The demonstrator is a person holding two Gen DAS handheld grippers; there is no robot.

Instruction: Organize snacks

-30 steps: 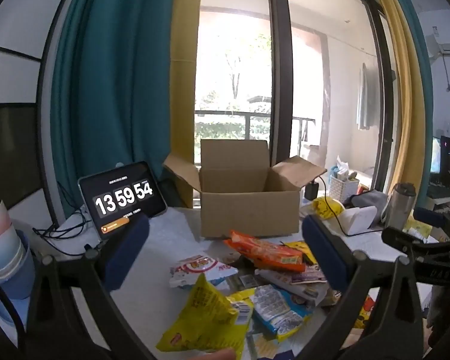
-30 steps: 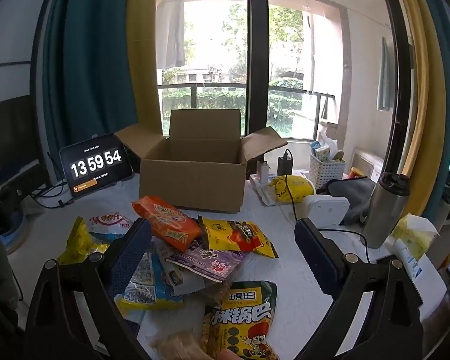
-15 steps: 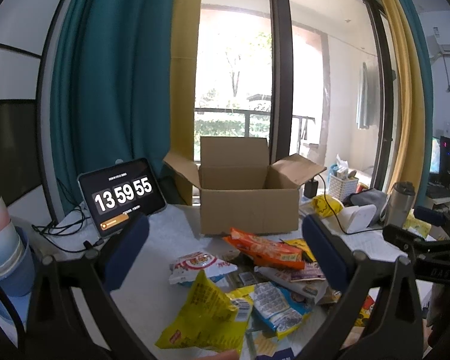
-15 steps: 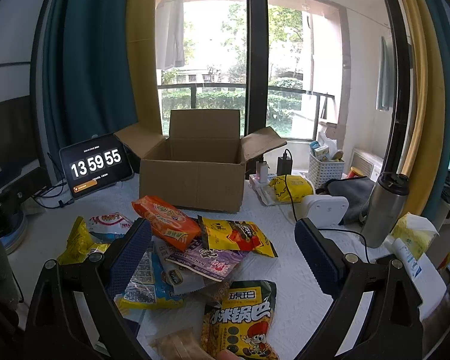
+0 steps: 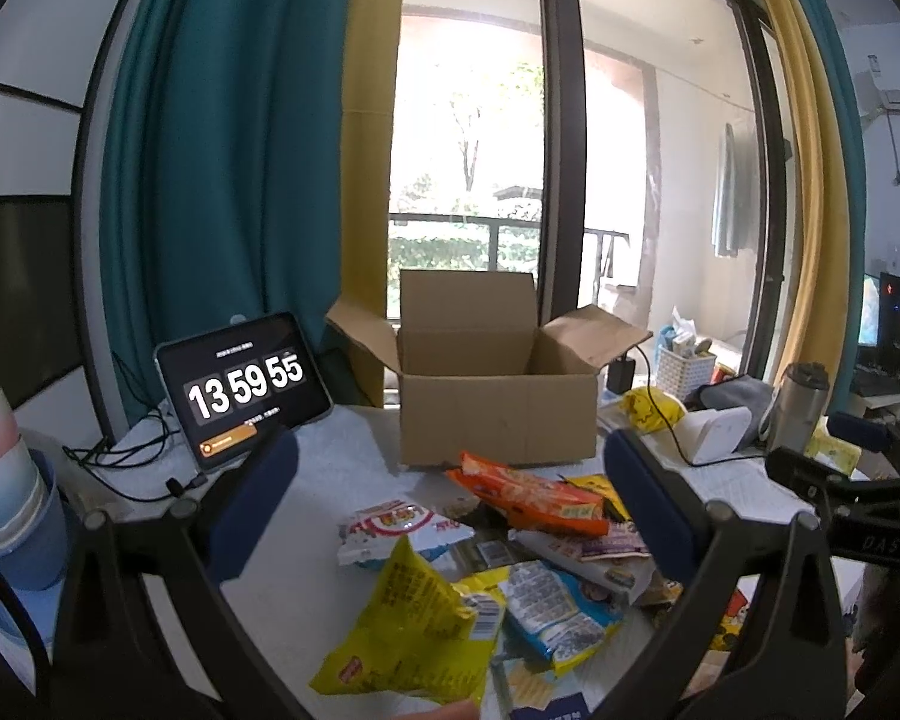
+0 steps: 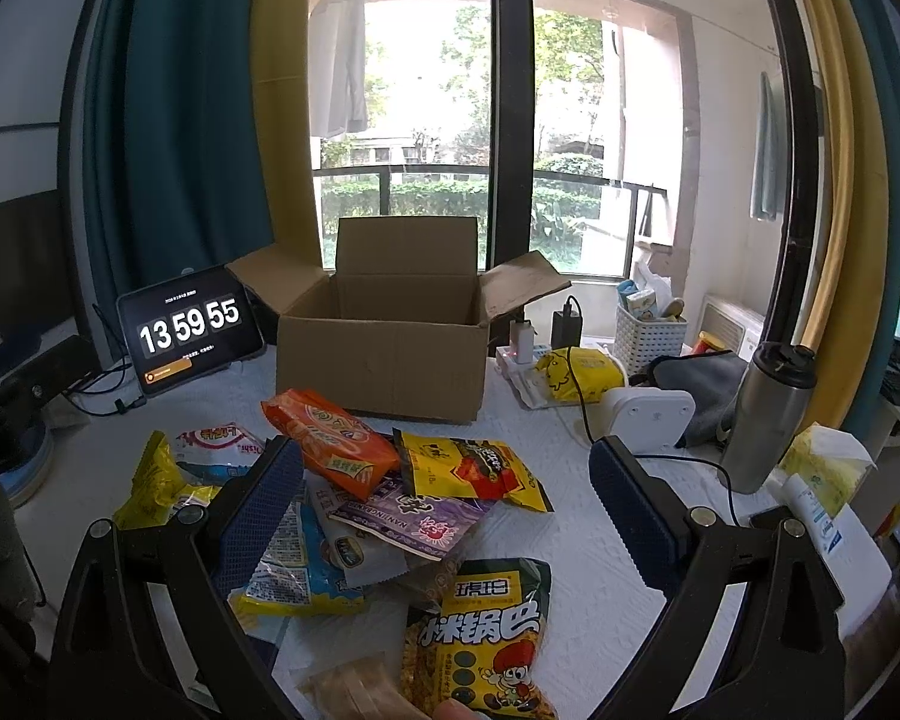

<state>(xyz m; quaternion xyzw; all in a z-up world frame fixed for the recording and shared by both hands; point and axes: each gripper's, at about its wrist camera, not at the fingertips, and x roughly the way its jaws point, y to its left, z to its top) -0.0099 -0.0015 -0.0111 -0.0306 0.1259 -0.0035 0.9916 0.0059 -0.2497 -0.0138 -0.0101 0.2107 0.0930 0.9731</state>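
Both pairs of blue-padded fingers stand wide apart with nothing between them. On the left gripper [image 5: 450, 504] they hang above the near-left side of the snack pile; on the right gripper [image 6: 444, 501] they hang over the pile's middle.

Snacks lie in a loose heap on the white table [image 6: 570, 540], in front of an open box [image 6: 384, 354] whose flaps stand up and out; what shows of its inside looks bare. An orange pack [image 6: 330, 441] lies nearest the box, overlapping a yellow-and-red bag [image 6: 468, 468] and a purple pack [image 6: 408, 510]. A blue-and-yellow bag [image 6: 294, 576] lies partly under the right gripper's left finger. A green-and-yellow bag [image 6: 486, 630] lies at the near edge, and a crumpled yellow bag [image 5: 414, 624] lies near the left gripper. A white-and-red pack [image 5: 396, 528] sits at the pile's left.

Left of the box a tablet [image 5: 246, 390] reads 13 59 55. A steel flask [image 6: 768, 414] stands to the right.
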